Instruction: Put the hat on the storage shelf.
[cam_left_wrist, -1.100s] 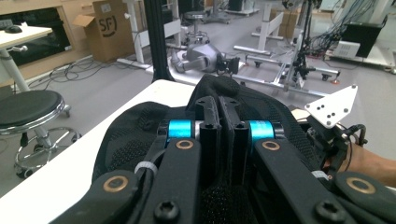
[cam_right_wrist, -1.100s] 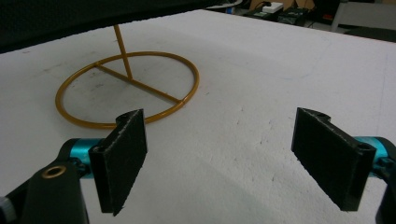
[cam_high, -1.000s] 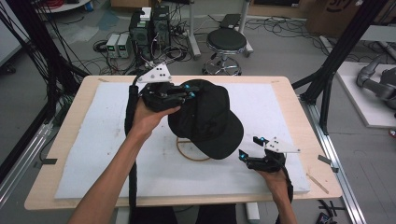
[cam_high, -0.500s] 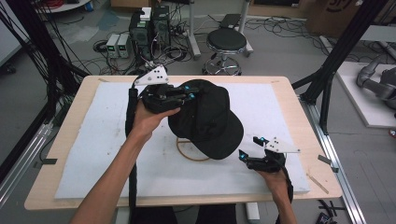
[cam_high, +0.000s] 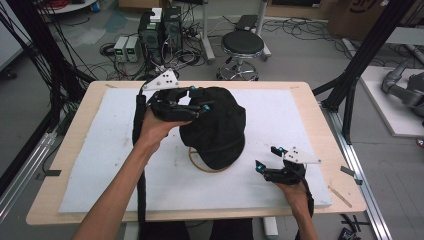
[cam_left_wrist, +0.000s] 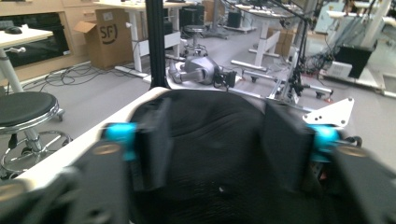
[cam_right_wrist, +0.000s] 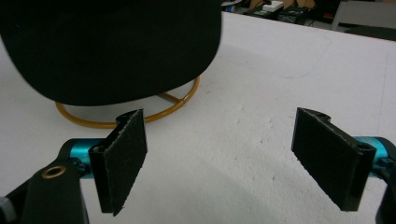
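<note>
Now, entries for this moment, held against the frames of a second and half a second before.

Cap: the black fabric baseball cap (cam_high: 216, 126) sat on a gold wire ring stand (cam_high: 200, 165) near the middle of the white foam mat (cam_high: 100, 165), its brim pointing toward the person's side; place and pose matched both earlier frames.

Stand: its hoop showed under the brim in the right gripper view (cam_right_wrist: 140, 116), lying flat on the mat.

Left gripper: the black left gripper with blue-tipped jaws (cam_high: 196, 100) was at the far left of the cap's crown, in the same spot as before.

Left jaws: they had just been opening. In the left gripper view the two black pads (cam_left_wrist: 149, 140) stood well apart with the cap's crown (cam_left_wrist: 215, 154) bulging between them. Whether the pads still touched the fabric, I could not tell; no pinch of cloth was seen.

Change: a second earlier the jaw tips lay close together on the crown; now the blue tips in the high view were spread. That was the only difference found.

Left hand: the person's left hand (cam_high: 157, 127) held the gripper body from below, forearm coming in from the bottom edge.

Right gripper: the black right gripper with a grey plate (cam_high: 270, 159) rested on the mat to the right of the brim, near but apart from it, unmoved.

Right jaws: wide apart, nothing between the pads (cam_right_wrist: 119, 158) but bare mat.

Table: the pale wooden table (cam_high: 320, 120) carried the mat, as before.
</note>
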